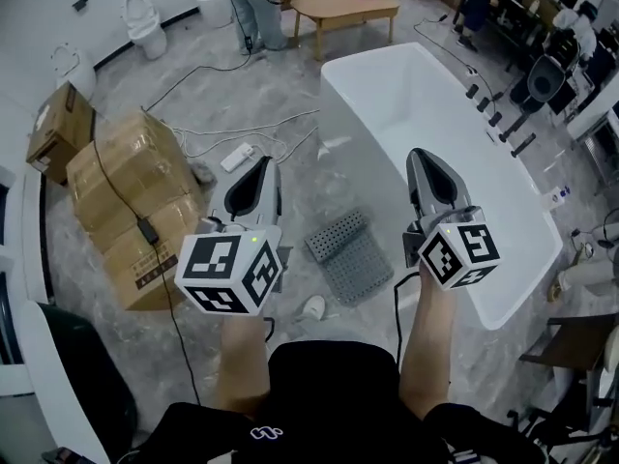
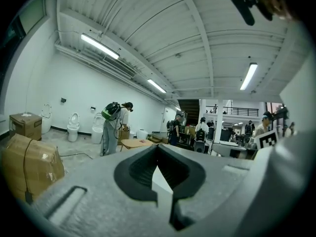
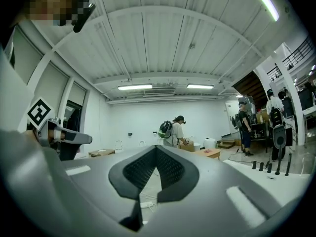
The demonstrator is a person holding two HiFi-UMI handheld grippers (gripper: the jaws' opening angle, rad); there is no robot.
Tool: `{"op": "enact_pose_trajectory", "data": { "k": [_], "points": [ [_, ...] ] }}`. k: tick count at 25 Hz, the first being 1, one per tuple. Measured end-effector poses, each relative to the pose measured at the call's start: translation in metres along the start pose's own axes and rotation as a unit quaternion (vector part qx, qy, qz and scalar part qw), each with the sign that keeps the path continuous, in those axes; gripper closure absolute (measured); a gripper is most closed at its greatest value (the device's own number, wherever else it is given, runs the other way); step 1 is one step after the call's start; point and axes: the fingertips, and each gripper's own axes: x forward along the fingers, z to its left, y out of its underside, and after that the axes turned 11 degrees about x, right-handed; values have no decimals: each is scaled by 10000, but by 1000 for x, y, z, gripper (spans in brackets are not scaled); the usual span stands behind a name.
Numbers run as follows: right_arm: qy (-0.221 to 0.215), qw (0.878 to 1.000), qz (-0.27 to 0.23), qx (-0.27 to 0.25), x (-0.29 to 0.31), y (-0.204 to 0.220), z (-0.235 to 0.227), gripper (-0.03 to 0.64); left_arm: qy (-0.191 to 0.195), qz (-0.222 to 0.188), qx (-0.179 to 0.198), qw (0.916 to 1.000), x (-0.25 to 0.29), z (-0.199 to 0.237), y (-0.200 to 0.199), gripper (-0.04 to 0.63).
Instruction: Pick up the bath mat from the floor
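The bath mat (image 1: 350, 257) is a grey, dotted mat lying partly folded on the marble floor beside the bathtub, in the head view between and below my two grippers. My left gripper (image 1: 263, 162) is held up above the floor to the mat's left, its jaws shut with nothing in them. To the mat's right my right gripper (image 1: 423, 155) is held over the bathtub's edge, also shut and empty. Both gripper views look level across the room; the left gripper (image 2: 158, 147) and right gripper (image 3: 156, 148) show their tips together, and the mat is hidden from them.
A white bathtub (image 1: 484, 259) fills the right side. Taped cardboard boxes (image 1: 135, 201) stand at the left, with a power strip (image 1: 237, 157) and cables on the floor behind the mat. Farther off are a wooden table (image 1: 345, 8), toilets (image 1: 145, 25) and a person (image 1: 253, 8).
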Motion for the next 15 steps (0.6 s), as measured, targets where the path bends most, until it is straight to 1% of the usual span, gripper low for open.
{"op": "enact_pose_trajectory", "data": {
  "k": [3,6,7,10,12,15],
  "points": [
    [-29,9999,-110,98,33,-6,2,611,-128,-61,30,9999,5,25,-11,595],
    [-218,9994,-160,235,72,-10,17,611,-311,31,20,9995,8,56,-17,595],
    [-288,9994,-106,183,84,-8,24,611,-392,68,-18,9992,7,67,-18,595],
    [-382,9990,131,-180,110,4,39,610,-607,100,-119,9980,7,91,-17,595],
    [-425,9988,160,-203,121,12,44,611,-653,158,-139,9976,11,102,-13,595],
    [-373,9990,226,-49,133,22,41,611,-596,419,-144,9972,22,114,-3,595]
  ]
}}
